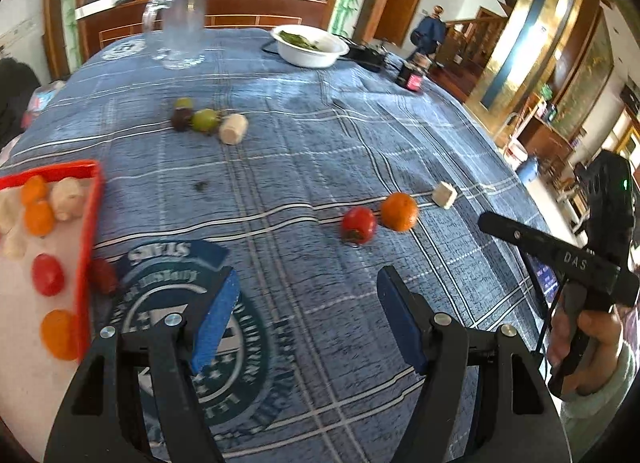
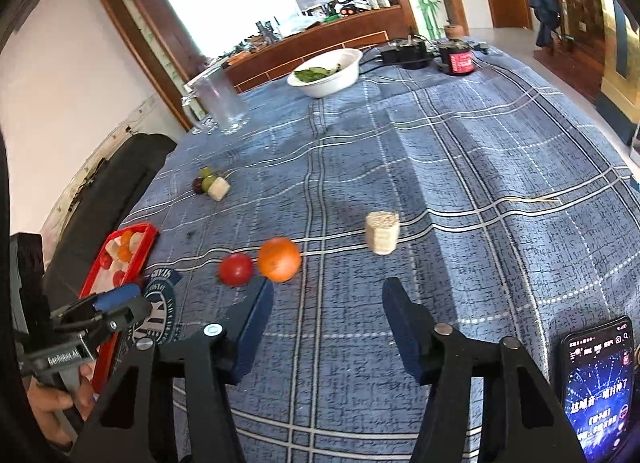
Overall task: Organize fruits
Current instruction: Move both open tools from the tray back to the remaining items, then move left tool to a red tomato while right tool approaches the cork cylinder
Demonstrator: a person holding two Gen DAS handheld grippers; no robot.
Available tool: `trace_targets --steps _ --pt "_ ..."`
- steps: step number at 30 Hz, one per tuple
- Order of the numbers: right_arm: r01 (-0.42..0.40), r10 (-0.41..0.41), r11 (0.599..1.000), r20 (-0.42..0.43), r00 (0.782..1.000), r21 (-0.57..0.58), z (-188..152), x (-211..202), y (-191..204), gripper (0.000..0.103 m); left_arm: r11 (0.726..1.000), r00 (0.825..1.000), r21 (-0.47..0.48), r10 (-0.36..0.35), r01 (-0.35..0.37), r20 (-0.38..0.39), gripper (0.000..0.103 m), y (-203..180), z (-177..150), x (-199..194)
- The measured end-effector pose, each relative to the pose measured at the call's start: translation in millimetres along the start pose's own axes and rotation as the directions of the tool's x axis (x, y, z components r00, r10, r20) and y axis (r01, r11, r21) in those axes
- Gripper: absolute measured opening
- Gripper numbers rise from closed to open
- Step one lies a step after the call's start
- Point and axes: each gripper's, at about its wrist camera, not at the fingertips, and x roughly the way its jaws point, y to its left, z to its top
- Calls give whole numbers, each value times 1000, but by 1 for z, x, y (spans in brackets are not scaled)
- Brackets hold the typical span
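Note:
A red tray at the left holds several oranges, tomatoes and pale pieces; it also shows in the right wrist view. A red tomato and an orange lie together mid-table, with a pale block beyond. In the right wrist view the tomato, orange and block lie just ahead. A far cluster has green fruits, a dark fruit and a pale cylinder. My left gripper is open and empty beside the tray. My right gripper is open and empty, near the orange.
A glass pitcher and a white bowl of greens stand at the far side, with a dark jar and cables. A phone lies at the near right. A red fruit lies just outside the tray. Blue plaid cloth covers the table.

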Motion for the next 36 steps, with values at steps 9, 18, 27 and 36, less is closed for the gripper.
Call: trace_targets --steps 9,18,27,36 --pt "47 -47 998 -6 999 35 6 15 -16 47 995 999 100 9 -5 -35 70 -28 11 31" --pt "64 -62 995 -19 998 72 21 36 -27 42 991 998 136 30 -21 -60 67 -37 14 53" --pt "92 -90 993 -31 995 71 26 51 -28 41 989 997 148 35 -25 -65 47 -40 22 66" --pt "118 -115 991 -44 992 65 33 64 -31 34 985 997 171 31 -18 -76 30 -48 23 79"
